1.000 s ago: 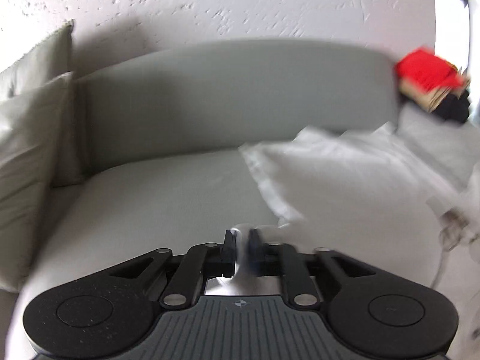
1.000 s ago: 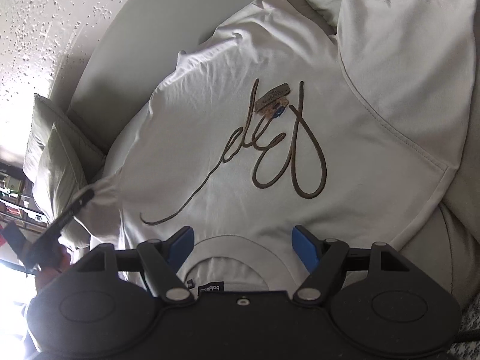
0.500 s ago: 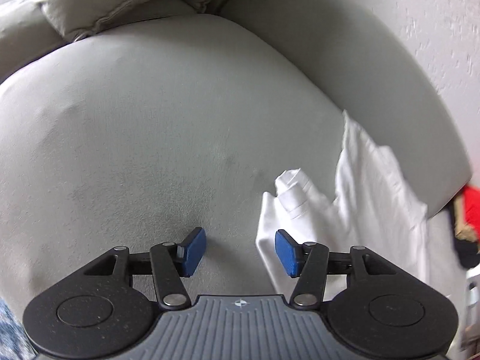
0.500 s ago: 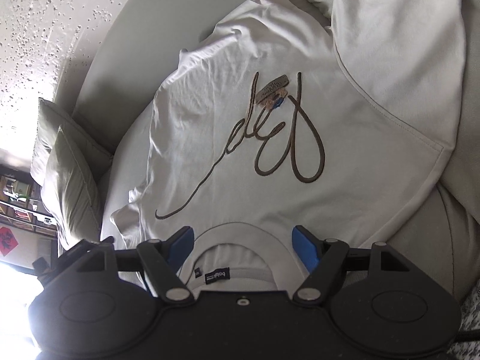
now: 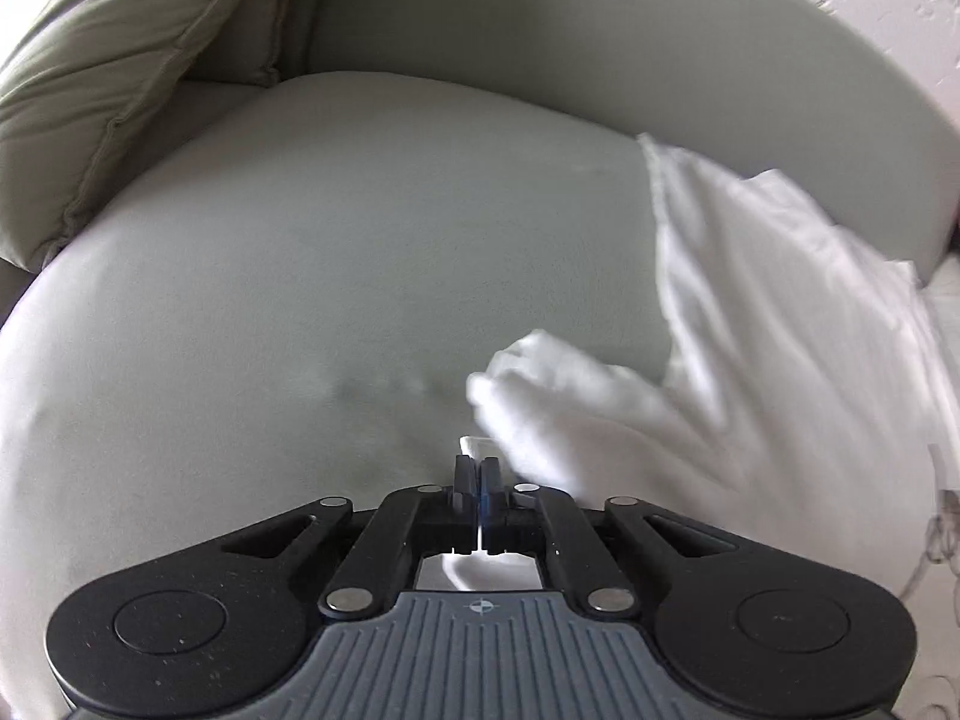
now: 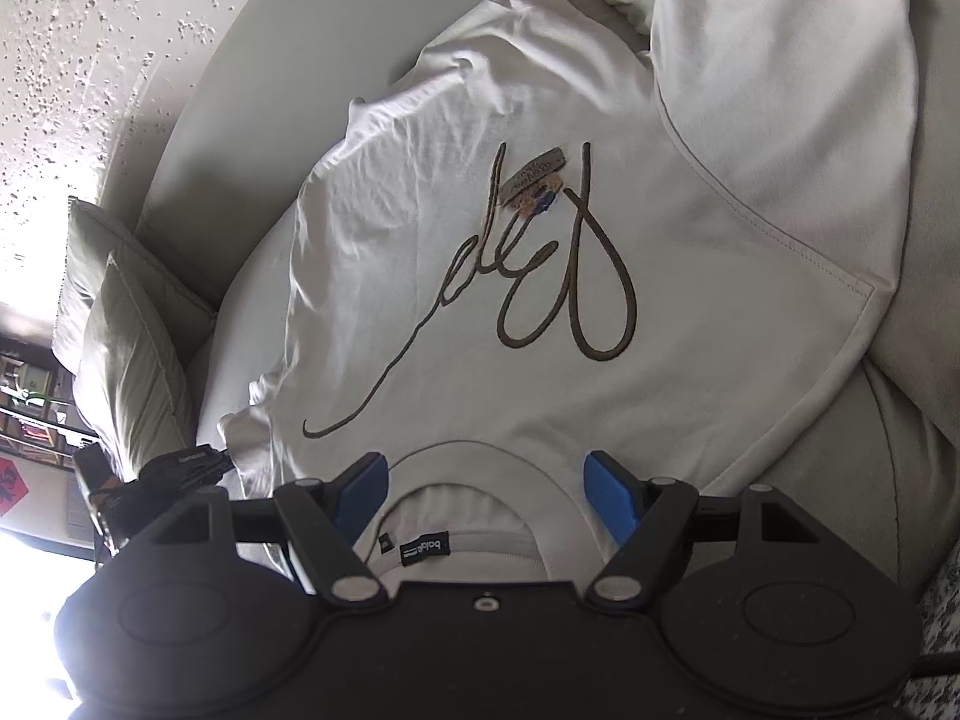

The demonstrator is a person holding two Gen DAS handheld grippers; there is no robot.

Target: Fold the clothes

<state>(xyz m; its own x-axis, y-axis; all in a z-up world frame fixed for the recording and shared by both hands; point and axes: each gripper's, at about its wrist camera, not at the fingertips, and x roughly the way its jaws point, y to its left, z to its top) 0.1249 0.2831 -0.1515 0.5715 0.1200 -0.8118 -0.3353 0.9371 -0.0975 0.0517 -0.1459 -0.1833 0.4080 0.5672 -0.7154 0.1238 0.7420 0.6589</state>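
Left claw point(image 5: 477, 468) just snapped closed, now clenched on a white sleeve edge of the t-shirt point(image 6: 540, 276), which lies spread on the sofa point(image 5: 300, 300). Right claw point(image 6: 486, 480) gapes empty over the collar. Sleeve fold can likely begin.

The crumpled white cotton T-shirt point(image 5: 750, 330) is motion-blurred at the left wrist view's centre right and cut off by the right edge. In the right wrist view, the small black neck label point(image 6: 425, 550) has unreadable lettering, and a dark gloved hand point(image 6: 162, 477) at lower left is mostly hidden behind the gripper body.
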